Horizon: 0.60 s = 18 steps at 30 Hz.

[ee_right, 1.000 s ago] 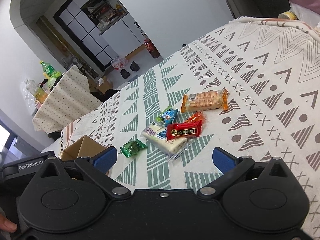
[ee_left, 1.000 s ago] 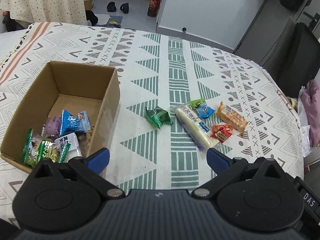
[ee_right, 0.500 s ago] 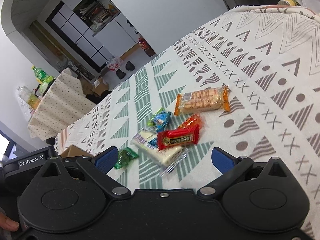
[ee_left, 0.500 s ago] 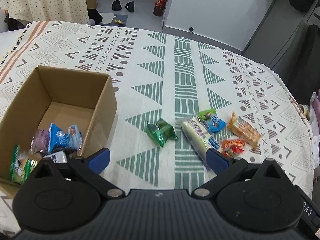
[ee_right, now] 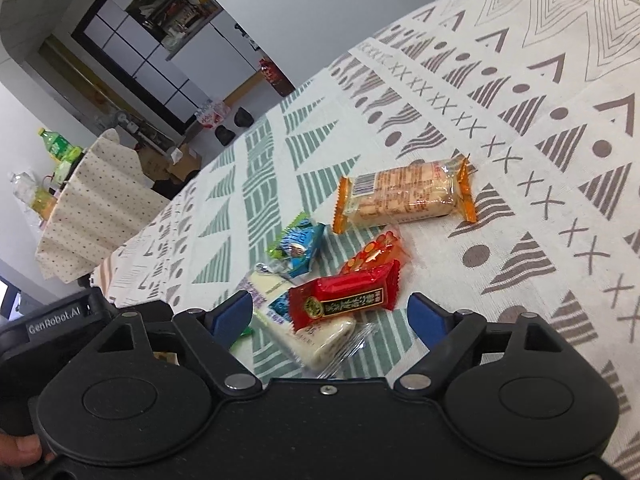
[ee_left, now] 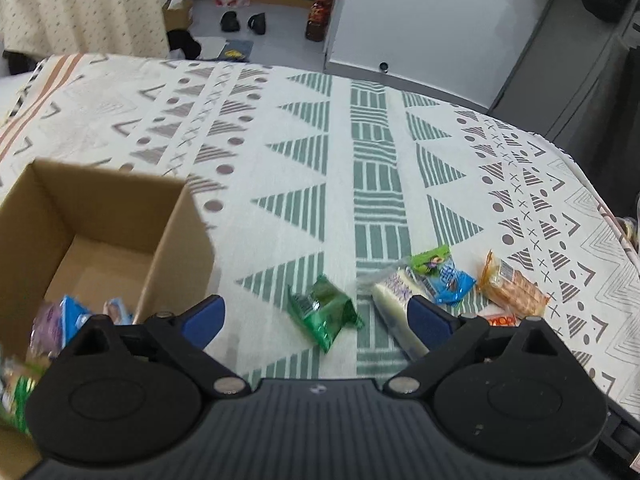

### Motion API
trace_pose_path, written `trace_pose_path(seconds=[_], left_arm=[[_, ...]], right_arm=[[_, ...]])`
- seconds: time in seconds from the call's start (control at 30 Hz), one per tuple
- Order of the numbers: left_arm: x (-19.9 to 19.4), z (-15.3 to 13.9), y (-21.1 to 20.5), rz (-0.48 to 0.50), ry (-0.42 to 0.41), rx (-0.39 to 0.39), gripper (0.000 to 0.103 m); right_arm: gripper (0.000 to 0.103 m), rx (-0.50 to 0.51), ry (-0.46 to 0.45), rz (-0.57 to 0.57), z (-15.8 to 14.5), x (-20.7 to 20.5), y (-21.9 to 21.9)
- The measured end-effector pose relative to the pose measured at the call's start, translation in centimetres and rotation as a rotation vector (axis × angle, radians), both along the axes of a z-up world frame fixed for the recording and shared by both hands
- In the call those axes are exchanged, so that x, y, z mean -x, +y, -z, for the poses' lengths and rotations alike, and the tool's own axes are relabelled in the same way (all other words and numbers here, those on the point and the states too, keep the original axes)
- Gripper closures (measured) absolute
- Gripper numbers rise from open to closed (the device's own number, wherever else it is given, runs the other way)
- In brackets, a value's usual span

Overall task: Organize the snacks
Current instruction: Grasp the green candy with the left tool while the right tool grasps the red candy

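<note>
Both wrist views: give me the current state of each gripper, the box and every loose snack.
Left gripper: open, empty.
Right gripper: open, empty.
Brown cardboard box: open-topped, a few snacks inside.
Green crinkled packet: sealed, lying alone on cloth.
Long white bar: under the red packet.
Red packet: sealed, on top.
Blue-green packet: sealed.
Orange-ended cracker pack: sealed, flat.
</note>
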<state>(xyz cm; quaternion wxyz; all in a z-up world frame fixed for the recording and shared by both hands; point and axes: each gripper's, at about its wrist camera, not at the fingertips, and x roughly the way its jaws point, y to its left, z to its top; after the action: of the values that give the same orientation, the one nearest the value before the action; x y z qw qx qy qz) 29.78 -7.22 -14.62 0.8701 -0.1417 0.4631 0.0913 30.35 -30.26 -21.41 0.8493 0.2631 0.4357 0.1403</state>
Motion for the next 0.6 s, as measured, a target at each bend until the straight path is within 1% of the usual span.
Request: trace_pose_path(seconds=[0.07,0.17,0.2,0.23,0.27,0.37,0.4,0.47,0.53,0.6], left_arm=[[-0.7,0.2,-0.3,0.002,0.0,-0.02,0.007],[-1.5,0.4,-0.5,0.002,-0.002,-0.047,0.009],[-1.7,0.4,-0.5,0.002,-0.004,-0.055,0.011],[-1.8,0.3,-0.6,0.004,-0.009,-0.058,0.02],[-1.8,0.1,-0.7,0.01,-0.018,-0.048,0.024],[-1.7,0.0,-1.2,0.021,-0.036,-0.035,0.024],[-1.8,0.4,-1.2,0.015,-0.023,-0.032,0.025],[-1.9,1.6,-0.9,-0.01,0.018,-0.017,0.033],[-1.9,2.6,-0.5,-0.028,0.047,0.0,0.036],[-1.8,3.3,-0.4,-0.032,0.06,0.009,0.036]], right_arm=[[0.021,0.0,0.01,0.001,0.4,-0.3,0.0],[0.021,-0.001,0.011,-0.002,0.7,-0.6,0.2],[0.021,-0.001,0.014,-0.004,0.8,-0.7,0.2],[0.021,-0.003,0.016,-0.005,1.0,-0.8,0.2],[0.021,-0.005,0.018,-0.007,1.1,-1.0,0.3],[0.021,-0.007,0.016,-0.01,1.3,-1.3,0.5],[0.021,-0.007,0.016,-0.011,1.3,-1.4,0.5],[0.022,-0.011,0.014,-0.013,1.4,-1.7,0.7],[0.022,-0.004,0.01,-0.017,1.4,-1.7,0.8],[0.023,-0.001,0.006,-0.02,1.5,-1.7,0.8]])
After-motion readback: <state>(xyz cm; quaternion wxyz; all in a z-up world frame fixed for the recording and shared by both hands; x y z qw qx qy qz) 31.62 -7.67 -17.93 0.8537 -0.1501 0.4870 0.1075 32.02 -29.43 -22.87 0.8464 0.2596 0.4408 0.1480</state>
